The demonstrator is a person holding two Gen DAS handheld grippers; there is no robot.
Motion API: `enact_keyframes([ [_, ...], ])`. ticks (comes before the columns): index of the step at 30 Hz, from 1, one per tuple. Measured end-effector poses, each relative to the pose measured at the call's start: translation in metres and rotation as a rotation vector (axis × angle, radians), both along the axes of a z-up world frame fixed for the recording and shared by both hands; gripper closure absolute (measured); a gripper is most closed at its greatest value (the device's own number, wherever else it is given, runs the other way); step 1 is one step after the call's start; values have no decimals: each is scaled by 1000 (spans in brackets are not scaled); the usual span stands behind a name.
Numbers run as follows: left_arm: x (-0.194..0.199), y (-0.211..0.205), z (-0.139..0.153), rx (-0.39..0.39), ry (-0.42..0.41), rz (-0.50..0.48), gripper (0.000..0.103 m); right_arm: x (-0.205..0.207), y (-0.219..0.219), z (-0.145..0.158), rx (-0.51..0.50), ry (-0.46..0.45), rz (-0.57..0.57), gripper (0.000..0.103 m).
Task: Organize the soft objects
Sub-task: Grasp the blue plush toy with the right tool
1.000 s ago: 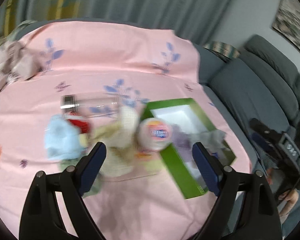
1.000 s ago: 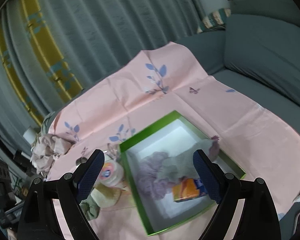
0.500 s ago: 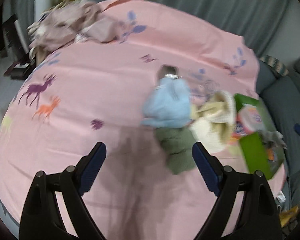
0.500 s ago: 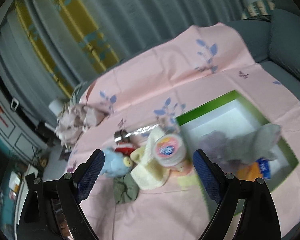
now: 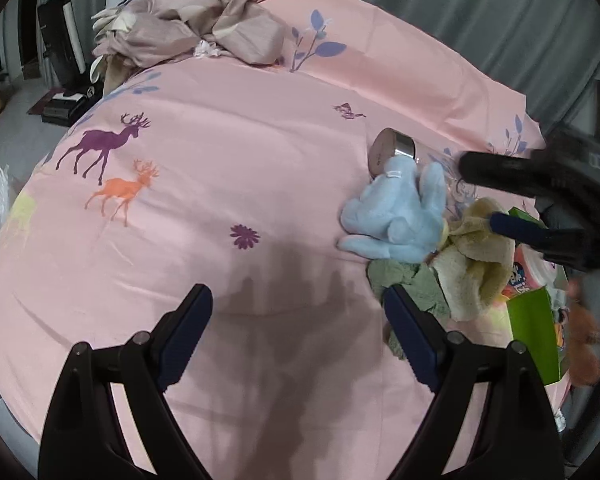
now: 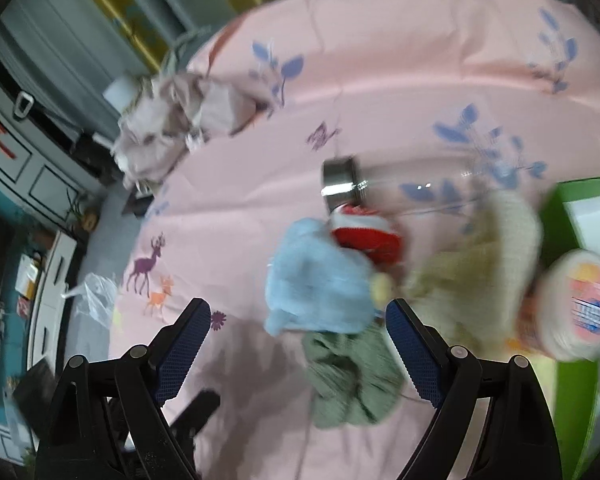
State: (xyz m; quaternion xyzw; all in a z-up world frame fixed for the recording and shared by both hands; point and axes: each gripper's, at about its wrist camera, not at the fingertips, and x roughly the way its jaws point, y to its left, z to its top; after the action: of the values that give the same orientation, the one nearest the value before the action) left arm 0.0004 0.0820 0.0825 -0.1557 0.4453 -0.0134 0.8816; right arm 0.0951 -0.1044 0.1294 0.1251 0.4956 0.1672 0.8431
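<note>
A light blue plush toy (image 5: 400, 216) lies on the pink sheet, with a green cloth (image 5: 410, 284) and a cream-yellow towel (image 5: 476, 264) beside it. My left gripper (image 5: 298, 330) is open and empty, above bare sheet left of the pile. My right gripper (image 6: 298, 344) is open and empty, above the blue plush (image 6: 314, 280) and green cloth (image 6: 348, 380). A red-and-white soft item (image 6: 366, 230) lies behind the plush. The right gripper also shows in the left wrist view (image 5: 540, 196), over the towel.
A green box (image 5: 534, 332) sits at the right edge, also in the right wrist view (image 6: 572, 200). A round tub (image 6: 576, 304) and a clear jar with metal lid (image 6: 340, 184) lie by the pile. Crumpled beige fabric (image 5: 188, 24) lies at the far left corner.
Both grippers have swung left, away from the green box and toward the pile of soft items. The right gripper has come low over the blue plush. Both stay open.
</note>
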Motion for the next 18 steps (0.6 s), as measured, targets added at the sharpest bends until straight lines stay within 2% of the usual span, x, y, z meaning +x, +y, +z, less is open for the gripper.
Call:
enact_keyframes([
  [2, -1, 7, 3, -20, -12, 10, 16, 14, 15, -14, -33, 29, 4, 12],
  [6, -1, 16, 5, -10, -15, 45, 16, 33, 30, -42, -118, 72, -28, 12],
  [8, 1, 18, 5, -9, -12, 47, 16, 37, 34, -46, -215, 17, -62, 12],
  [12, 2, 20, 5, -14, -14, 47, 16, 46, 37, -56, -308, 14, -69, 20],
  [18, 3, 20, 4, -10, -7, 49, 16, 42, 33, -51, -280, -10, -62, 28],
])
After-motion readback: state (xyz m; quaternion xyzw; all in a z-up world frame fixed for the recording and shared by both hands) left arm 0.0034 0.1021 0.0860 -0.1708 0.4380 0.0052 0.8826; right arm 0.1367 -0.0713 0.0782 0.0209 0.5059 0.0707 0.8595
